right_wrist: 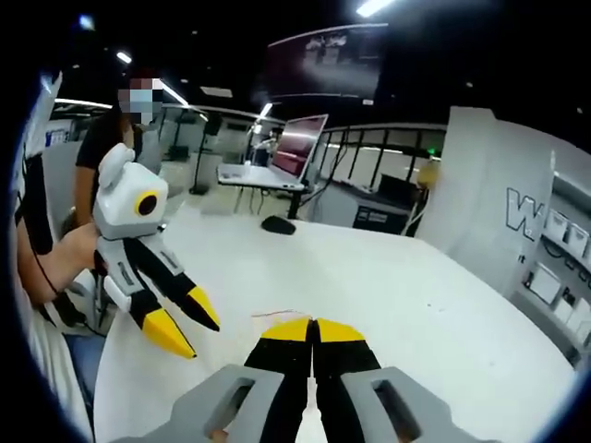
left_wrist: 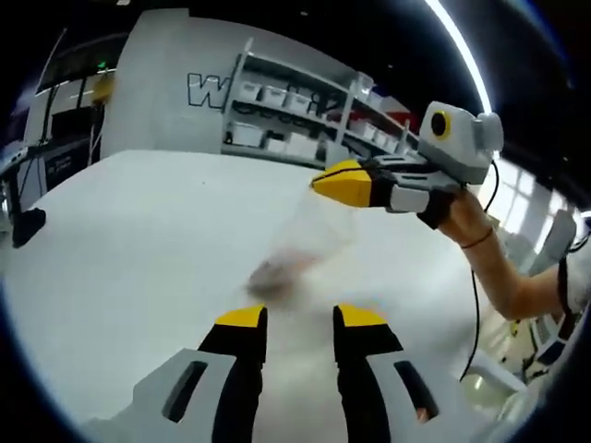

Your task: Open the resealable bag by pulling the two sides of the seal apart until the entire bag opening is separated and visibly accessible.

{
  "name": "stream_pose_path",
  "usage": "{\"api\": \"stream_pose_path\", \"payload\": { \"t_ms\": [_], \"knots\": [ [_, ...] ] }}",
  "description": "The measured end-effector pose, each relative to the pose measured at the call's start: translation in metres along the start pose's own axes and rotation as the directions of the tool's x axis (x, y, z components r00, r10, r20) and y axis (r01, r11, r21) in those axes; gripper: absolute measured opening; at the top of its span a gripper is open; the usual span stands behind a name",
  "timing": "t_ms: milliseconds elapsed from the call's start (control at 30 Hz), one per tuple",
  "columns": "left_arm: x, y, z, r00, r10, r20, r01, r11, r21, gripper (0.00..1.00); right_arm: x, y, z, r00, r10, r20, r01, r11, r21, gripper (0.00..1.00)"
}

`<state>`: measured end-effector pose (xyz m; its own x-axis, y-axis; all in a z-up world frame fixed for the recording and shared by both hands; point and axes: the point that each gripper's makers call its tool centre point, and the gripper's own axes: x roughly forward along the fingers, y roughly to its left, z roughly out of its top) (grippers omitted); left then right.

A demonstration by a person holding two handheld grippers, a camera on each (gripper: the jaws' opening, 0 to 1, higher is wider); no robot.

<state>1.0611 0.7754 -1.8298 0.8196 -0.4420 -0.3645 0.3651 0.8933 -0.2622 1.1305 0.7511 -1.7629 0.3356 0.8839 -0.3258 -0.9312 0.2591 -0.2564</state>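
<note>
A clear resealable bag (left_wrist: 309, 242) hangs blurred over the white table (left_wrist: 138, 240), with a darker smudge low on its left side. My right gripper (left_wrist: 325, 182) comes in from the right, its yellow tips shut on the bag's top edge. My left gripper (left_wrist: 301, 317) is open below, and the bag's lower part reaches down into the gap between its jaws. In the right gripper view my right gripper (right_wrist: 312, 329) has its tips pressed together, with a thin reddish seal line (right_wrist: 277, 315) just left of them. The left gripper (right_wrist: 189, 325) hangs at the left with its fingers spread.
The round white table (right_wrist: 443, 295) spreads wide around both grippers. A dark mouse-like object (right_wrist: 278, 225) lies at its far edge. Shelves with white boxes (left_wrist: 295, 120) stand behind a white wall panel. A person (right_wrist: 42, 249) holding the grippers stands at the table's edge.
</note>
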Motion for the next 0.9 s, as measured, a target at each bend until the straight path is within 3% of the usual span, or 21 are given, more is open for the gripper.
{"api": "stream_pose_path", "payload": {
  "t_ms": [533, 900],
  "knots": [
    [0.003, 0.001, 0.005, 0.999, -0.007, 0.039, 0.007, 1.000, 0.019, 0.33, 0.005, -0.025, 0.006, 1.000, -0.012, -0.004, 0.012, 1.000, 0.018, 0.00],
    [0.008, 0.004, 0.003, 1.000, -0.003, 0.025, 0.003, 1.000, 0.016, 0.41, 0.013, -0.044, 0.008, 1.000, -0.008, -0.010, 0.009, 0.998, 0.055, 0.00]
  ]
}}
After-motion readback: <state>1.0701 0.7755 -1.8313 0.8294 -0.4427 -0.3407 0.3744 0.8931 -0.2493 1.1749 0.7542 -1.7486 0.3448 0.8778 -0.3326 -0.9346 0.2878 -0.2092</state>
